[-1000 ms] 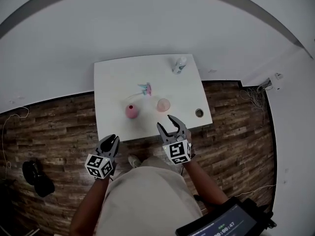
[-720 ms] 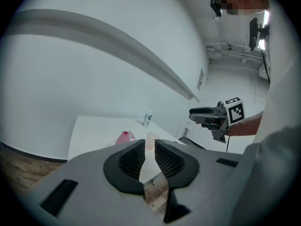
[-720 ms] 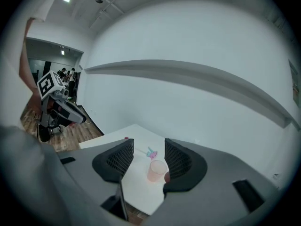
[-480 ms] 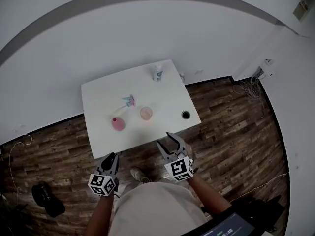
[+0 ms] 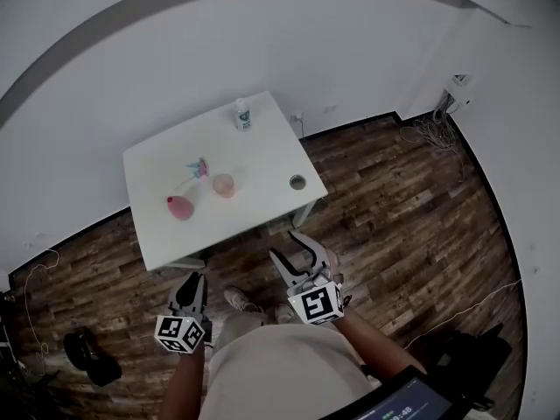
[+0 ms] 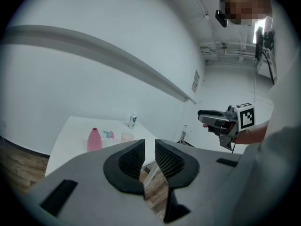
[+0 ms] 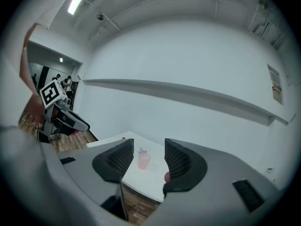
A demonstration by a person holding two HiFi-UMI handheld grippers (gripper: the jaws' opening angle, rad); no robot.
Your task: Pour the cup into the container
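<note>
A translucent pink cup [image 5: 224, 185] [image 6: 126, 136] [image 7: 144, 160] stands on the white table [image 5: 262, 156], with a pink bottle [image 5: 180, 206] [image 6: 94, 139] to its left. A small dark round container [image 5: 297, 182] sits near the table's right front corner. Both grippers hang over the wooden floor, well short of the table. My right gripper [image 5: 290, 247] [image 7: 149, 157] is open and empty, and the cup shows far off between its jaws. My left gripper [image 5: 192, 285] [image 6: 149, 147] is lower and to the left, its jaws almost touching with nothing in them.
A white bottle [image 5: 242, 115] stands at the table's far edge, and a small blue and pink object [image 5: 198, 167] lies behind the cup. White walls run behind the table. Cables [image 5: 429, 128] lie by the right wall, and a dark bag [image 5: 86, 355] sits on the floor at the left.
The table has slid up and to the left in the head view and looks smaller. Both grippers now sit farther from its front edge. Their jaws have not changed.
</note>
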